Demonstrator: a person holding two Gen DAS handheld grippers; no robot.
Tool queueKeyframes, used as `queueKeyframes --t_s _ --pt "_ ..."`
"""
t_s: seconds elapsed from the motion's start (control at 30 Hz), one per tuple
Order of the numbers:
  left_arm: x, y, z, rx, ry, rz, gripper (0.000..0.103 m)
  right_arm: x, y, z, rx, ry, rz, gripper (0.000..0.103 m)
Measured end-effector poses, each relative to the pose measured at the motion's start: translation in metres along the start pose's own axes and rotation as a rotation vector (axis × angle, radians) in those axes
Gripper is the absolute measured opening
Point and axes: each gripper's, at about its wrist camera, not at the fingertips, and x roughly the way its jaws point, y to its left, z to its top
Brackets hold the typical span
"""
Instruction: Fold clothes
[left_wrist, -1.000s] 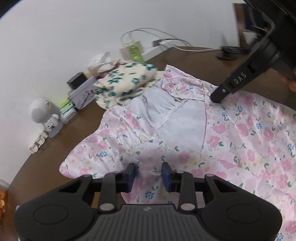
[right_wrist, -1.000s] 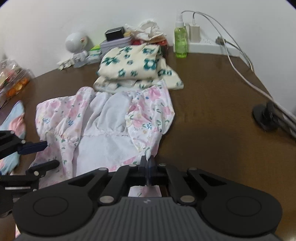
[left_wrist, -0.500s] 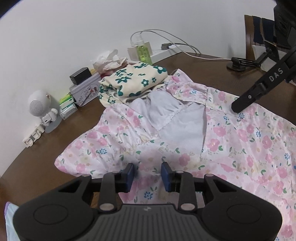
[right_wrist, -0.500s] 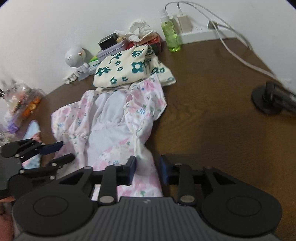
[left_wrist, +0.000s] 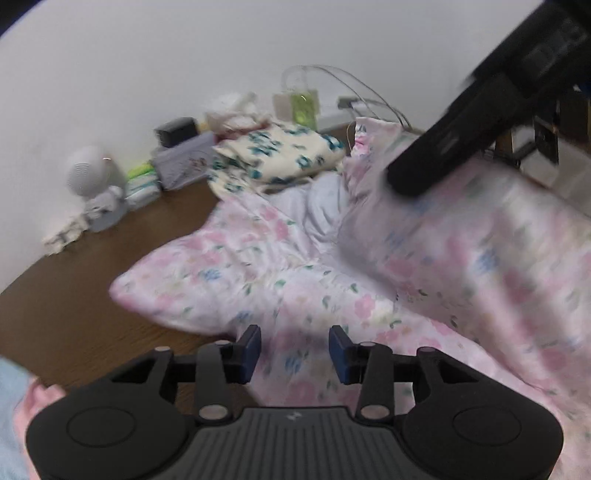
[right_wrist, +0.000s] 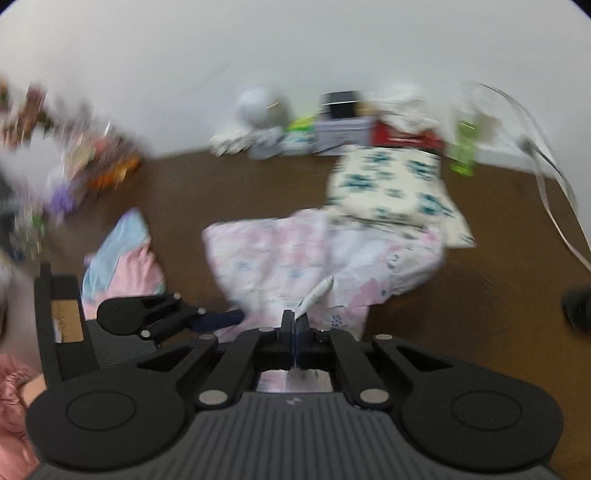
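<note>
A pink floral garment (left_wrist: 258, 266) lies spread on the brown table (left_wrist: 74, 295), its white lining showing near the collar. My left gripper (left_wrist: 294, 350) hovers open just over its near edge, nothing between the fingers. In the right wrist view my right gripper (right_wrist: 294, 325) is shut on a fold of the garment (right_wrist: 280, 254). The left wrist view shows the right gripper's body (left_wrist: 461, 140) raised at the upper right with a flap of the fabric lifted under it. My left gripper (right_wrist: 221, 319) shows at the left of the right wrist view. Both views are blurred.
A folded cream garment with teal flowers (right_wrist: 391, 184) lies at the back. A blue and pink garment (right_wrist: 122, 258) lies to the left. Along the wall stand a white round device (left_wrist: 88, 173), a tin box (left_wrist: 184, 162), a green bottle (right_wrist: 461, 151) and cables (right_wrist: 554, 192). A pink sleeve (right_wrist: 11, 406) shows at the lower left.
My right gripper, open half a second ago, has shut on the garment's right edge and lifted it up and over toward the left. The left gripper stays open.
</note>
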Motion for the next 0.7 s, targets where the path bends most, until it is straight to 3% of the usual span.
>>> queueKeyframes --t_s 0.13,0.27,0.47,0.53,0.6,0.7 --pt "-0.035 0.006 -0.028 0.033 0.003 -0.030 0.041 0.005 0.054 0.017 -0.132 0.034 -0.020 0.000" --pt "-0.042 0.003 -0.051 0.042 0.013 -0.051 0.040 0.012 0.059 0.006 -0.115 0.045 0.015 0.000" --pt "-0.065 0.012 -0.060 -0.039 -0.031 -0.083 0.042 0.022 0.067 -0.011 -0.090 0.062 0.066 0.003" --pt "-0.073 0.017 -0.063 -0.061 -0.049 -0.086 0.045 0.025 0.070 -0.016 -0.082 0.067 0.083 0.011" --pt "-0.081 0.025 -0.064 -0.089 -0.065 -0.092 0.047 0.029 0.073 -0.022 -0.073 0.073 0.100 0.033" --pt "-0.085 0.041 -0.056 -0.134 -0.086 -0.094 0.048 0.008 0.058 -0.038 -0.077 0.057 0.084 0.039"
